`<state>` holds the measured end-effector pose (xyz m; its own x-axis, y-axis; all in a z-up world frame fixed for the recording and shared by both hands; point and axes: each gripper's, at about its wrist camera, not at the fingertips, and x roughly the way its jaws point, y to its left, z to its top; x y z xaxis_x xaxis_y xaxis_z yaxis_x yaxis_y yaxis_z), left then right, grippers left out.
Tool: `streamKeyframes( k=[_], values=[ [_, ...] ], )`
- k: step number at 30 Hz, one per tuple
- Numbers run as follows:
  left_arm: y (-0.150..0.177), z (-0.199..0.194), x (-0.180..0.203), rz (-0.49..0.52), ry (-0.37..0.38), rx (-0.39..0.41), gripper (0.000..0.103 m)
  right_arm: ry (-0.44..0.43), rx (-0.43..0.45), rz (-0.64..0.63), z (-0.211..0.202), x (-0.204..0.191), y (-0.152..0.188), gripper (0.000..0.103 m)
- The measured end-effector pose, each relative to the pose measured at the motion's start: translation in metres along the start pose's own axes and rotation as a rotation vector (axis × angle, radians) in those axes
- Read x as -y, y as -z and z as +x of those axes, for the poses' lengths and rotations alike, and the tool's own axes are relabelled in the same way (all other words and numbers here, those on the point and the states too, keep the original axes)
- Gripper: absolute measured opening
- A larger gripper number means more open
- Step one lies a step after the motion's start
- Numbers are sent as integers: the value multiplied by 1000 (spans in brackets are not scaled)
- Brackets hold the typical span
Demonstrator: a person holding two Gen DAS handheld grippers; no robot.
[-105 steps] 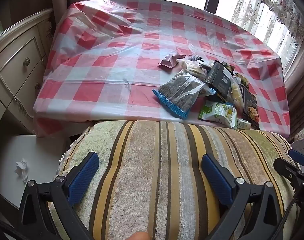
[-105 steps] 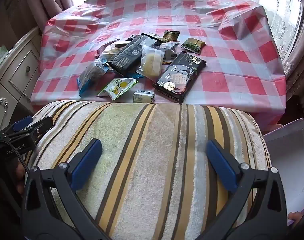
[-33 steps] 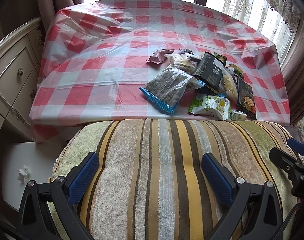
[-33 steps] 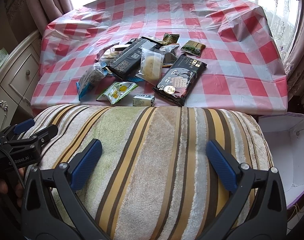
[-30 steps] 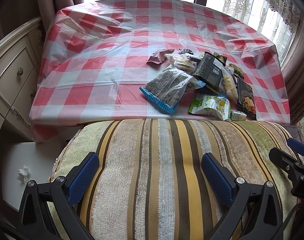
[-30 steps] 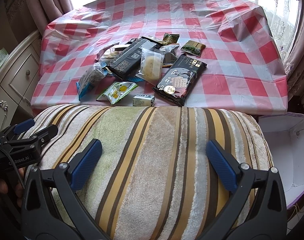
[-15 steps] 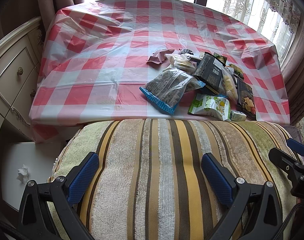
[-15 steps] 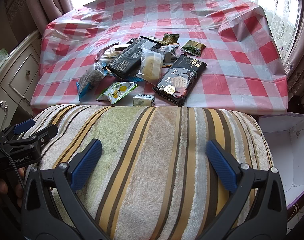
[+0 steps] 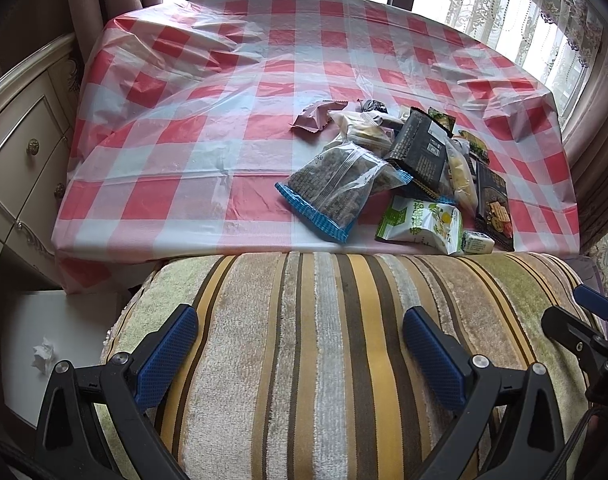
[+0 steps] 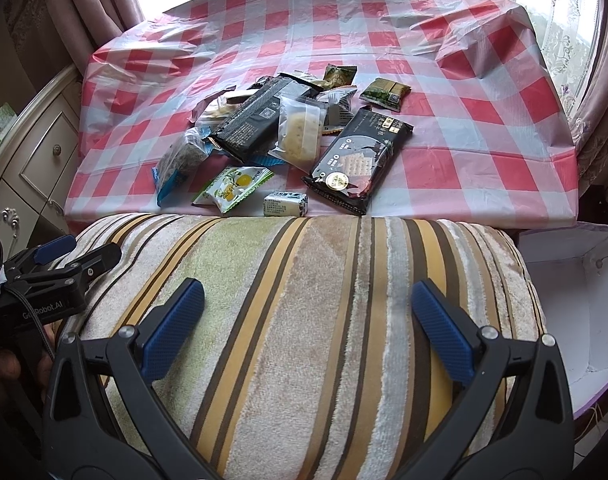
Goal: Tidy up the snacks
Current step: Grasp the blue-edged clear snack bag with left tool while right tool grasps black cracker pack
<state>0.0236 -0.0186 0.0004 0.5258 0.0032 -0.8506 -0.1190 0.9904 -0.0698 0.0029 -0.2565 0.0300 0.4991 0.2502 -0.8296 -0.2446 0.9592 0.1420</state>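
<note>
Snack packets (image 10: pixel 288 136) piled near edge of red-white checked plastic tablecloth (image 9: pixel 208 128). Your left gripper (image 9: pixel 300 344) and right gripper (image 10: pixel 307 316) both released, empty, over striped plush cushion (image 10: pixel 304 300).

The striped cushion (image 10: pixel 304 320) hides the table's (image 10: pixel 483 152) near edge and runs off the bottom of both views. In the snack pile (image 9: pixel 403 168), the black pack (image 9: pixel 419 148) covers several packets, so they cannot be told apart; print on the wrappers is too small to read. The white box (image 10: pixel 575 312) at the table's right corner is cut by the picture's edge.
</note>
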Motion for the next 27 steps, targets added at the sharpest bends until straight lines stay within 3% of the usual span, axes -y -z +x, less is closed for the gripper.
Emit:
streamKeyframes(
  k=[14, 21, 27],
  values=[
    [-58, 45, 9, 128, 162, -45, 96, 49, -33, 162, 34, 27, -42, 103],
    [-87, 68, 11, 212, 182, -59, 96, 58, -72, 205, 60, 35, -63, 102],
    [-99, 86, 5, 211, 238, -96, 92, 80, -83, 230, 77, 41, -81, 101]
  ],
)
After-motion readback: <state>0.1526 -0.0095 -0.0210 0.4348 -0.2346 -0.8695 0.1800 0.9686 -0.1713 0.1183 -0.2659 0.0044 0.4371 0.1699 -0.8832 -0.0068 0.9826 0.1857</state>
